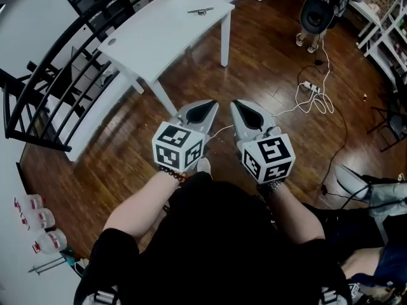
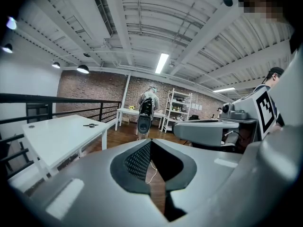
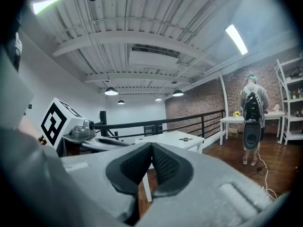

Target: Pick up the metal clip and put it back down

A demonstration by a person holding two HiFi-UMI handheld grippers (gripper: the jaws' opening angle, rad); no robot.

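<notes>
The metal clip [image 1: 200, 10] is seen lying flat on the white table [image 1: 159, 40], near its far end, at about twelve o'clock from the two grippers and well apart from them. It is left in the open on a bare top, so it can be approached from the near side.

The left gripper [image 1: 203, 111] and the right gripper [image 1: 248, 114] are held side by side close to the body, over wooden floor [image 1: 191, 88], both pointed toward the table. In each gripper view the jaws are shown closed tip to tip, with nothing between them. This is judged a carrying posture, since nothing is within reach.

From the left gripper the clip [image 2: 90, 125] is seen between nine and ten o'clock; from the right gripper it [image 3: 185, 138] is seen between two and three o'clock. The pickup is judged not yet begun.
</notes>
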